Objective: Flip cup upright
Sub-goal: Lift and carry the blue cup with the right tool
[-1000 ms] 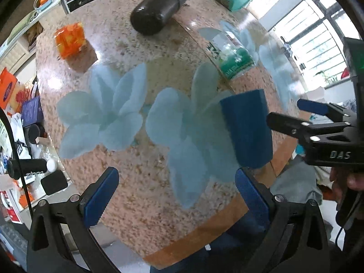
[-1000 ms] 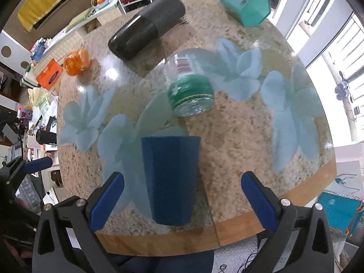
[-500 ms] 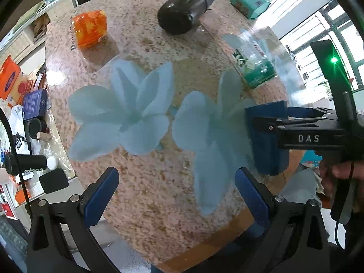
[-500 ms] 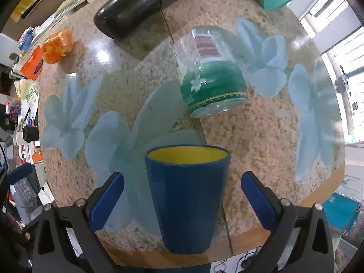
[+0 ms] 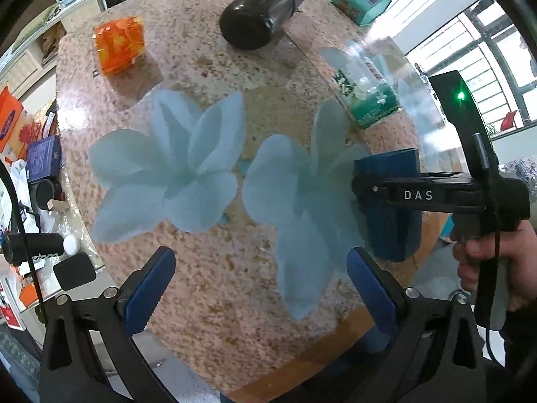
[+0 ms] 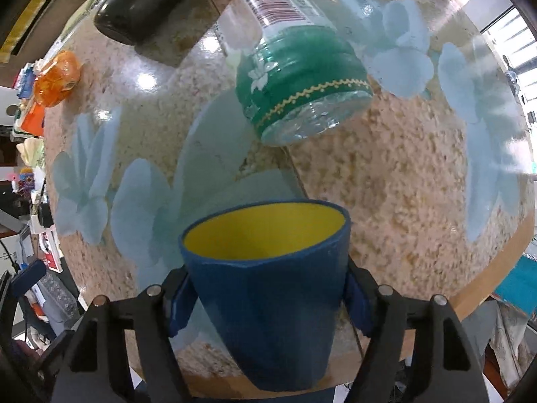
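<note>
Blue cup (image 6: 268,288), yellow inside: clamped between the pads of the right gripper (image 6: 265,299) near the table's (image 6: 402,184) front edge, mouth turned away from the camera and apparently upward; interior shows nothing in it. Flip judged largely done; setting down on the base and releasing remain. Whether the base touches the table cannot be told. Left gripper (image 5: 258,288): fingers wide apart, holding nothing. Plastic bottle (image 6: 298,67), green label: lying on its side beyond the cup, contents unclear.

right gripper (image 5: 416,194): "DAS" | bottle (image 6: 295,67): barcode, digits seemingly unreadable
</note>
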A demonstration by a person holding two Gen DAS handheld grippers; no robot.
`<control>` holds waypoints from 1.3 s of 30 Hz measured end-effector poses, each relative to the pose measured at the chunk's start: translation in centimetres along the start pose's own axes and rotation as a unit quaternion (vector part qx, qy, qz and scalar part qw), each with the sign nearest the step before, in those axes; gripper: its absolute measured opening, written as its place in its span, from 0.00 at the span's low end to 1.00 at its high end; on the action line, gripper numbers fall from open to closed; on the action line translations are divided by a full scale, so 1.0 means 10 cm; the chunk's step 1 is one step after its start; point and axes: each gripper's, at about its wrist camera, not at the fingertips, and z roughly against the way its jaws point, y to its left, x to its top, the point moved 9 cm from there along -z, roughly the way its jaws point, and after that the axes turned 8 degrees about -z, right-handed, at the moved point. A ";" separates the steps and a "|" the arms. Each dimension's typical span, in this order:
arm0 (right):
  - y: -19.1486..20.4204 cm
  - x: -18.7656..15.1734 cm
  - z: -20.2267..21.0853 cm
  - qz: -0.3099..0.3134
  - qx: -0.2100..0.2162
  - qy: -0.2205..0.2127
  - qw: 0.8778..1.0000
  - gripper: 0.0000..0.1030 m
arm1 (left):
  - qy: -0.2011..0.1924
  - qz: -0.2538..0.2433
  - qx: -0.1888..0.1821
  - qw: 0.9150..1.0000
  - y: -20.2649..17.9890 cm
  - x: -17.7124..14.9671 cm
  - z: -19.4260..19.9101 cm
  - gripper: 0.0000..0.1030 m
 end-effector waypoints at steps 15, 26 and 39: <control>-0.41 -0.29 0.42 -0.015 0.060 -0.064 0.996 0.70 | -0.012 -0.008 -0.003 1.000 -0.20 -0.04 0.10 1.00; -0.65 -0.47 0.83 0.002 0.075 -0.181 0.981 0.69 | -0.010 -0.009 0.012 1.000 -0.29 -0.11 0.13 1.00; -0.36 -0.24 0.91 0.076 0.058 -0.337 0.937 0.69 | -0.015 -0.030 0.044 0.998 -0.36 -0.03 0.07 1.00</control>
